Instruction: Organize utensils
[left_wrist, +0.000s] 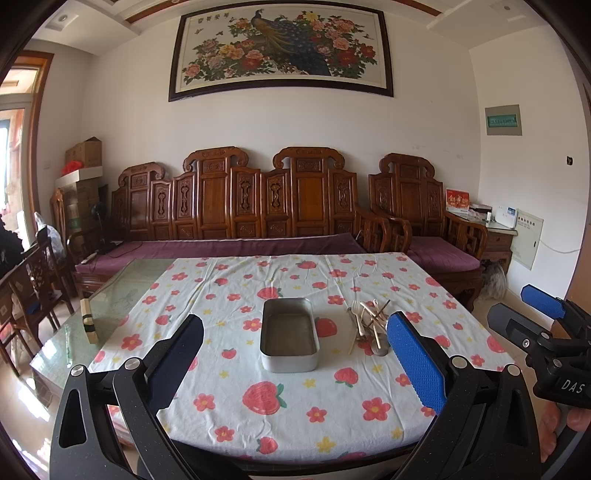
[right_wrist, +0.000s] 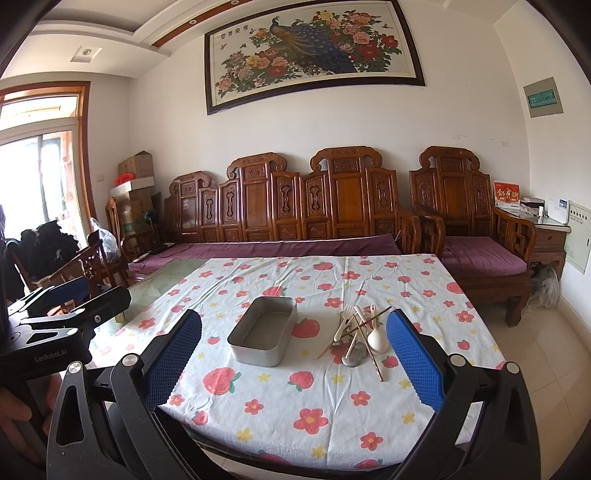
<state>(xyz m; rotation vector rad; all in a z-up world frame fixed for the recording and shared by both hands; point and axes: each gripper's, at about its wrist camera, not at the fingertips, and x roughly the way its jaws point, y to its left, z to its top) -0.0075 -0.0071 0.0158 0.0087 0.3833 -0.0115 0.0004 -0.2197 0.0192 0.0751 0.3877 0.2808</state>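
Metal tin (left_wrist: 290, 334) stands empty near the middle of the floral tablecloth (left_wrist: 295, 417). To its right, just beside it, the utensils (right_wrist: 360, 338) lie in a loose heap, none sorted. Left gripper (left_wrist: 295, 365) and right gripper (right_wrist: 295, 365) hover above the near edge, jaws wide apart, holding nothing. Judgement: the task is unstarted; every piece awaits transfer.

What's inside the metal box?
Nothing: the box looks empty, its bare bottom showing. The utensils lie beside it on the cloth. The near wall hides a strip of the floor.
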